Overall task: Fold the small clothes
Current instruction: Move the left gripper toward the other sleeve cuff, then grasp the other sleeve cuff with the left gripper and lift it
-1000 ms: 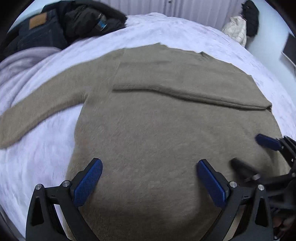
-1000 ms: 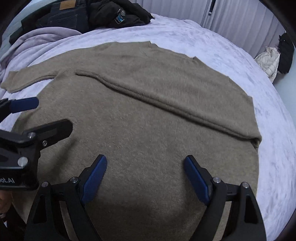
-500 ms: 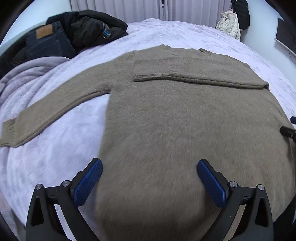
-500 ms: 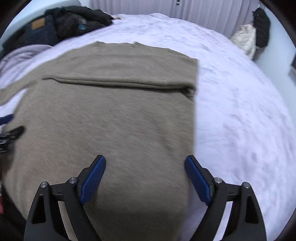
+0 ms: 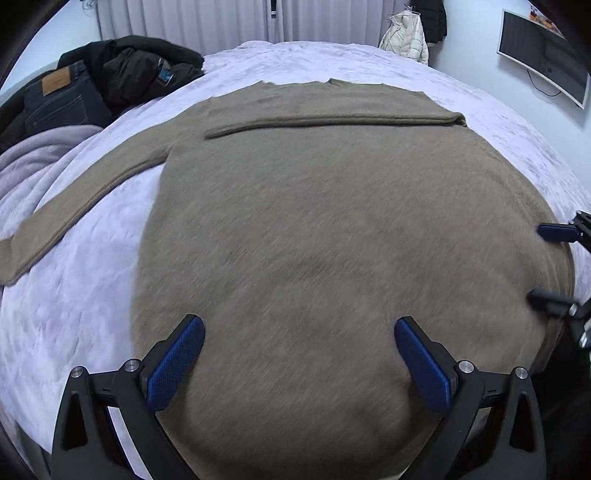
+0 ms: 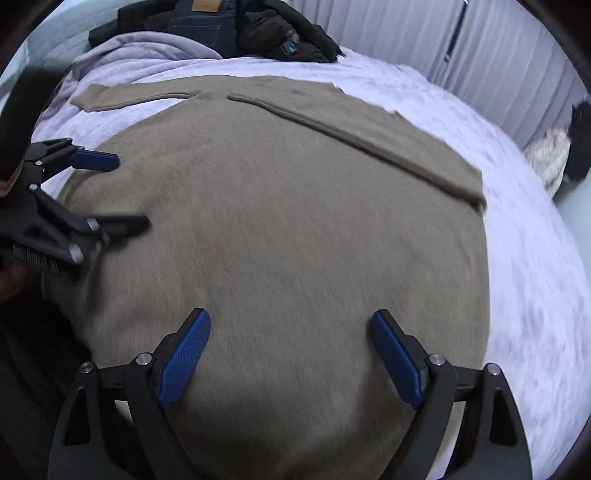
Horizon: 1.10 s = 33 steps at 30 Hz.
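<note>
Both my tongs, left gripper (image 5: 299,363) and right gripper (image 6: 291,358), spread empty over sweater (image 5: 332,240); unfolded left sleeve (image 5: 74,206) risks dragging crooked.

My left wrist camera looked forward, close above the sweater (image 5: 332,240); my right wrist camera sat likewise. Both shared the sweater, and each caught the other gripper at its frame edge.

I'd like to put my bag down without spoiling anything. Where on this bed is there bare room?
Bare bedcover lies to the right of the brown sweater, and more beyond its collar toward the curtains. A smaller patch sits under the outstretched sleeve. The far left corner is crowded with jeans, a dark jacket and a blanket.
</note>
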Tool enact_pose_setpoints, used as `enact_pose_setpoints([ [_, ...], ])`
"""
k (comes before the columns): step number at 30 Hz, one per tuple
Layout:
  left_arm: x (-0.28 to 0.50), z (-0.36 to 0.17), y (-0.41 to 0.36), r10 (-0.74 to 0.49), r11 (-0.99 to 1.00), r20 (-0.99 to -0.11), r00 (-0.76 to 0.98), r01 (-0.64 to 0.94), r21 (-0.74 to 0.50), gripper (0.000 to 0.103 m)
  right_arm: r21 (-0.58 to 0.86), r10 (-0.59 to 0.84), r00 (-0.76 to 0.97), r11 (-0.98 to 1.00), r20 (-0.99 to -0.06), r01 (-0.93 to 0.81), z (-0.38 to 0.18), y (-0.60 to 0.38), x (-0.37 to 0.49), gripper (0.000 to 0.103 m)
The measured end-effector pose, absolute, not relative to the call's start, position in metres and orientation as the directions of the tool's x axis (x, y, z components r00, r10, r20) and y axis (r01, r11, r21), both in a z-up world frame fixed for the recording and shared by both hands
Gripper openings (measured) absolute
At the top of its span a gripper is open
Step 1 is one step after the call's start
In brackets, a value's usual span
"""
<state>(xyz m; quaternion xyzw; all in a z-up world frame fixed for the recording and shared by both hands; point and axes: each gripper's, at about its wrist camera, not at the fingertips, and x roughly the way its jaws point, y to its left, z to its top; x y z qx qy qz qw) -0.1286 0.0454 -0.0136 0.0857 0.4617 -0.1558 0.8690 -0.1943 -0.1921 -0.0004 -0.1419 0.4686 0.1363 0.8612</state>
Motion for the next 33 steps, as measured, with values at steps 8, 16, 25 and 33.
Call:
enact_pose_setpoints([
  [8, -0.157, 0.004, 0.059, -0.157, 0.917, -0.823, 0.546, 0.390, 0.084, 0.103, -0.266, -0.024, 0.488, 0.862, -0.872, -0.432, 0.008, -0.212, -0.233, 0.094],
  [16, -0.061, 0.030, 0.141, 0.007, 0.999, -0.788, 0.615, 0.036, 0.037, 0.103, -0.201, 0.122, 0.689, 0.907, -0.715, -0.370, 0.096, -0.189, -0.138, 0.094],
  [25, -0.019, -0.007, 0.393, 0.215, 0.746, -0.827, 0.519, -0.634, -0.204, 0.103, -0.103, -0.051, 0.627, 0.994, -0.777, -0.047, 0.061, -0.141, 0.055, 0.094],
  [33, -0.002, -0.016, 0.453, 0.101, 0.638, -0.750, 0.654, -0.621, -0.456, 0.089, -0.078, -0.056, 0.547, 0.997, -0.835, -0.017, 0.020, -0.063, 0.100, 0.094],
])
